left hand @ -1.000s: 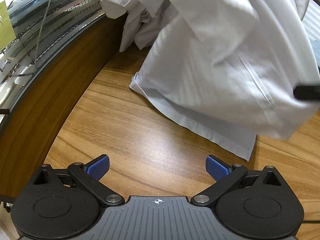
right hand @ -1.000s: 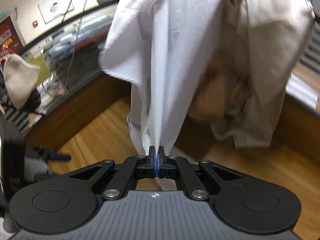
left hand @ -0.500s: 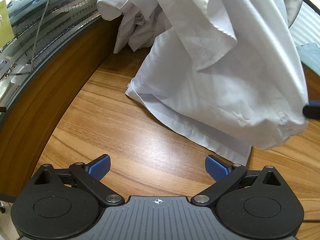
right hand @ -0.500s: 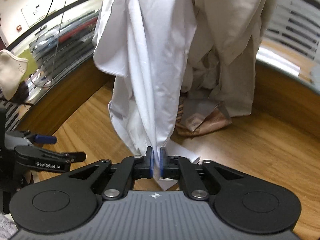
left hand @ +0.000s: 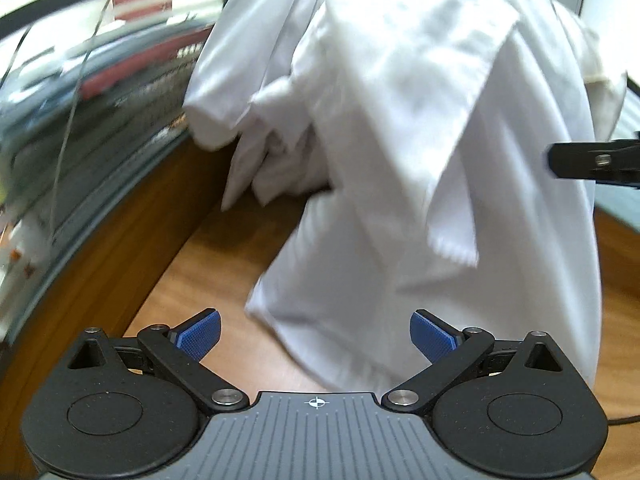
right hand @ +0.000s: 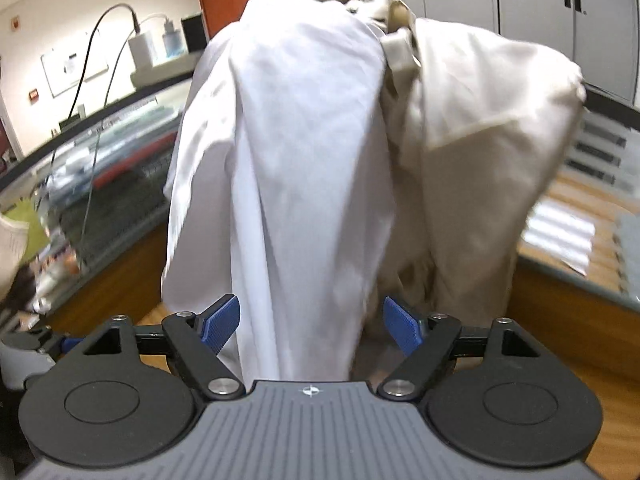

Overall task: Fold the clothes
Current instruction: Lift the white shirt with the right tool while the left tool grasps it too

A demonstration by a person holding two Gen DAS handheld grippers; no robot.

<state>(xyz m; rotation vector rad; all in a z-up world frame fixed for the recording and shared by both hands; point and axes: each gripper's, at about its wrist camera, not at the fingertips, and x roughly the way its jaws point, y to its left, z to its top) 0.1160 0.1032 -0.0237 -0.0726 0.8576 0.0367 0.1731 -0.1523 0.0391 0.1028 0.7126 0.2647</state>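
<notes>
A white shirt (left hand: 420, 152) hangs in a heap over the wooden table (left hand: 224, 272), its lower hem reaching down between my left gripper's fingers. My left gripper (left hand: 315, 336) is open, with the hem just ahead of its blue pads. In the right wrist view the same white shirt (right hand: 296, 184) drapes down between the open fingers of my right gripper (right hand: 312, 325), which grip nothing. A beige garment (right hand: 480, 152) hangs beside the white one on the right. The right gripper's finger (left hand: 592, 162) shows at the right edge of the left wrist view.
A raised wooden wall with a glass partition (left hand: 92, 184) curves along the table's left side, cables and clutter behind it. A similar partition (right hand: 580, 272) bounds the right side. The left gripper's body (right hand: 28, 352) shows at the lower left of the right wrist view.
My right gripper, shut on the white shirt's edge before, has opened and let it go. The shirt now hangs nearer to both cameras; both views are motion-blurred.
</notes>
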